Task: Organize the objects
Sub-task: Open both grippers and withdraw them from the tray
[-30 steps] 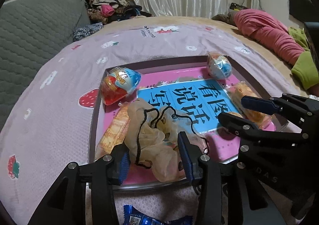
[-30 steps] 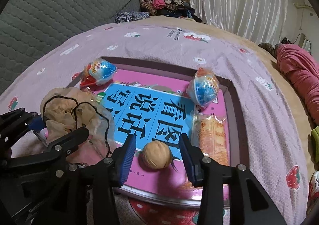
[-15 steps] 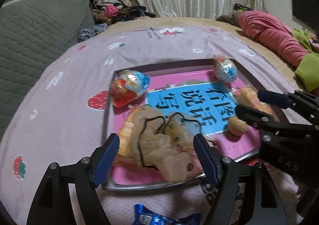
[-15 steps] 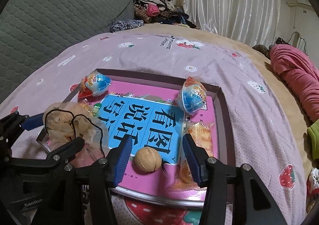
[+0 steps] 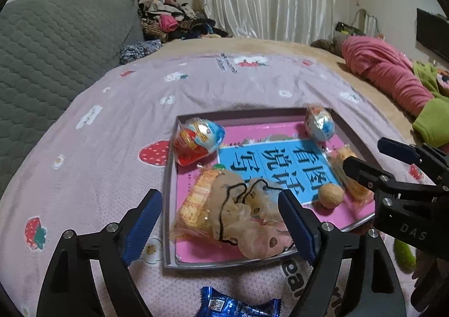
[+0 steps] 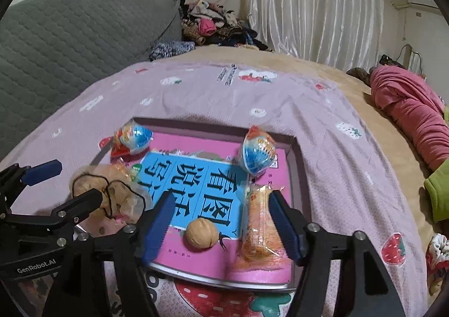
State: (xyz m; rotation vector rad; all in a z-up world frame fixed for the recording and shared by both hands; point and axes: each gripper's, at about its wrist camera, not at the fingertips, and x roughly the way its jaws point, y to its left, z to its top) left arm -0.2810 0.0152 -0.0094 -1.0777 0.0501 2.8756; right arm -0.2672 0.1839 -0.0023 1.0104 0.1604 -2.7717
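Both jaws just opened; walnut (image 6: 201,233) (free) lies in tray (image 6: 297,176).

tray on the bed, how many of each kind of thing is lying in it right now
foil-wrapped egg toys: 2
orange snack packets: 2
walnut: 1
sheer drawstring pouch: 1
total: 6
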